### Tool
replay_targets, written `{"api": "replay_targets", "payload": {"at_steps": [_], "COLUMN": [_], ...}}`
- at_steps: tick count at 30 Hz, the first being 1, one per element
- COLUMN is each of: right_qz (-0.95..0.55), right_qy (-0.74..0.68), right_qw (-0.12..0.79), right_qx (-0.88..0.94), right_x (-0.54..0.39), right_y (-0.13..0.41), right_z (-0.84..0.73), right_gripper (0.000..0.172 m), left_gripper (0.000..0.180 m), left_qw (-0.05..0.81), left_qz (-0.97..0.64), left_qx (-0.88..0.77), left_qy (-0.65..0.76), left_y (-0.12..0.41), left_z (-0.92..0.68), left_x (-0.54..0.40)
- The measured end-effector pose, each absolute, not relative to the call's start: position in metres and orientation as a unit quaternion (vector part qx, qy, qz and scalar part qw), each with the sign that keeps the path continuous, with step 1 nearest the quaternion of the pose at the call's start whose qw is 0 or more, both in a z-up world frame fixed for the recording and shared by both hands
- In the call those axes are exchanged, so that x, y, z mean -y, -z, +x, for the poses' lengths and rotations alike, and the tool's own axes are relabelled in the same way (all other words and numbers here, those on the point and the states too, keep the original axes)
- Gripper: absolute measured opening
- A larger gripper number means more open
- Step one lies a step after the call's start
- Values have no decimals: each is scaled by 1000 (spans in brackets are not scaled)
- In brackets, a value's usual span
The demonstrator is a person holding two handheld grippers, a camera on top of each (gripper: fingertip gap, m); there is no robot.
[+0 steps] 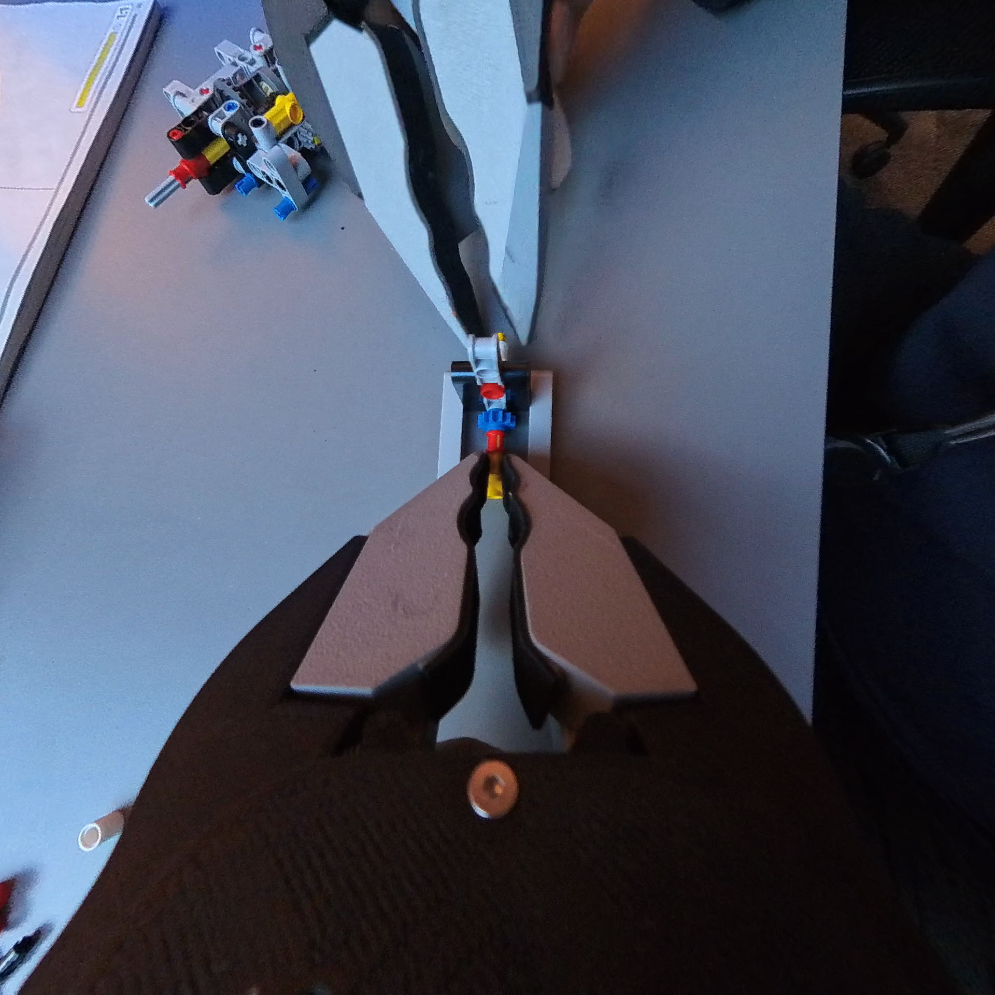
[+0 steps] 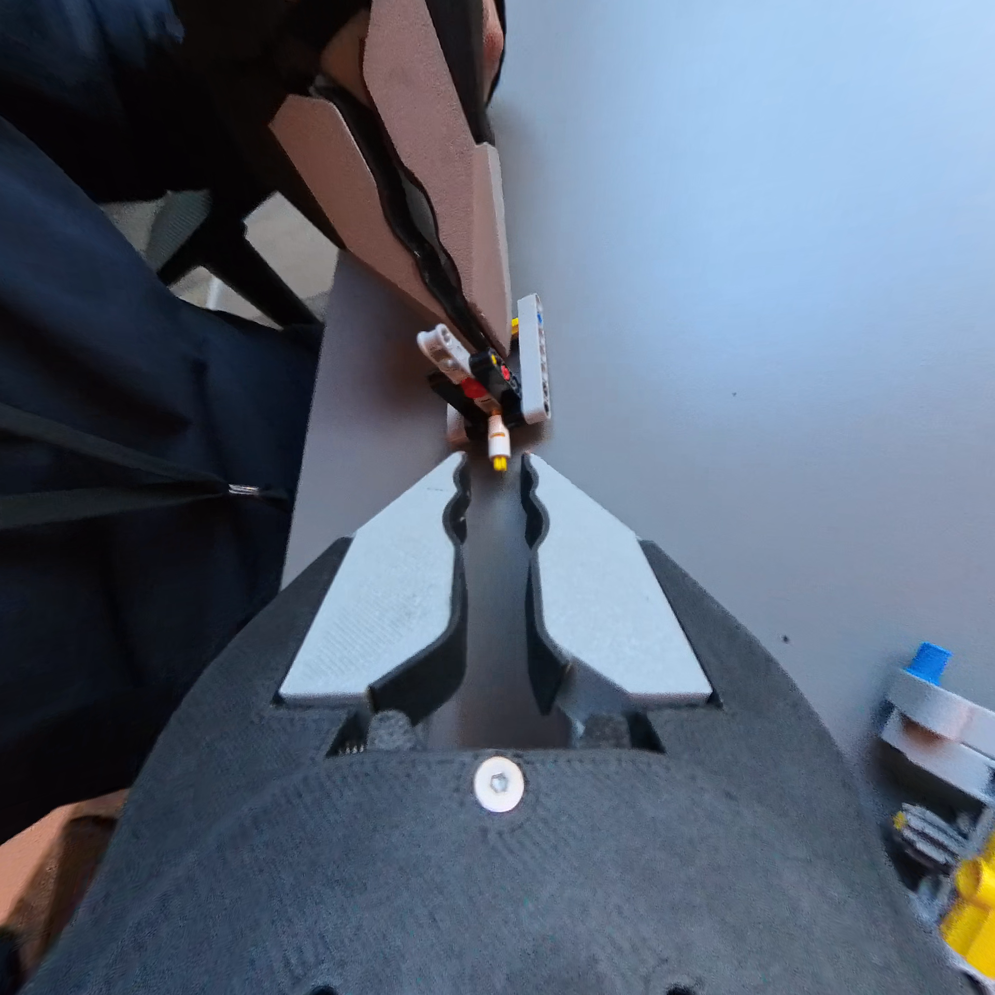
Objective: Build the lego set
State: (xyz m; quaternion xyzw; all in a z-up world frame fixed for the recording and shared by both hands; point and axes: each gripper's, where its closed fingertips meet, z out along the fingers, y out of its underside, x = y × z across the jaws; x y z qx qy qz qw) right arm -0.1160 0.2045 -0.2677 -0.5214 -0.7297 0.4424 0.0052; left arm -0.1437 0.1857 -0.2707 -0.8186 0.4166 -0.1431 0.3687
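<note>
A small toy-brick assembly [image 1: 492, 409] hangs over the grey table [image 1: 215, 431] near its right edge, a yellow axle strung with a red bush, a blue gear [image 1: 496, 419], another red piece and a light grey connector [image 1: 486, 358] at the far end. The left gripper [image 1: 495, 474] pinches the near yellow end of that axle, its tan fingers [image 1: 420, 581] pressed in on both sides. In the right wrist view the same assembly shows a black block, a white perforated beam [image 2: 534, 358] and a white sleeve with a yellow axle tip [image 2: 499, 463] pointing at the camera. The right gripper [image 2: 495, 471] has its jaws spread; the yellow tip sits just at the gap between the pale fingertips [image 2: 452, 474], clear of both pads. Far left on the table stands a larger brick mechanism [image 1: 242, 142] in grey, black, yellow, red and blue, beside a white booklet [image 1: 59, 107]. A short grey tube [image 1: 99, 834] lies near left. A dark-clothed person [image 2: 107, 377] is past the table edge.
</note>
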Motion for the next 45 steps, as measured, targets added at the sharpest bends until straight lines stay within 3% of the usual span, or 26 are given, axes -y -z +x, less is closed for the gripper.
{"api": "replay_targets", "payload": {"at_steps": [3, 14, 21, 24, 35, 45], "right_qz": [-504, -455, -466, -466, -443, -447], "right_qy": [-413, -333, -365, -355, -349, -362], "right_qw": [48, 146, 122, 126, 136, 131], "right_qx": [757, 813, 797, 800, 814, 808], "right_x": [-205, -207, -206, -212, -205, -207], "right_y": [271, 274, 271, 271, 272, 268], "right_z": [-118, -122, -120, -117, -117, -115], "right_gripper": [3, 2, 3, 14, 3, 13], "left_gripper": [1, 1, 2, 2, 1, 1], "left_qw": [369, 368, 367, 367, 365, 365], "left_qz": [-819, -823, -823, -823, -823, -825], "left_qx": [-416, -405, -407, -406, -404, -401], "left_qy": [142, 152, 153, 153, 160, 159], "left_y": [271, 269, 271, 271, 271, 271], "left_z": [-144, -144, -144, -145, -141, -142], "left_x": [-186, -187, -186, -186, -186, -187]}}
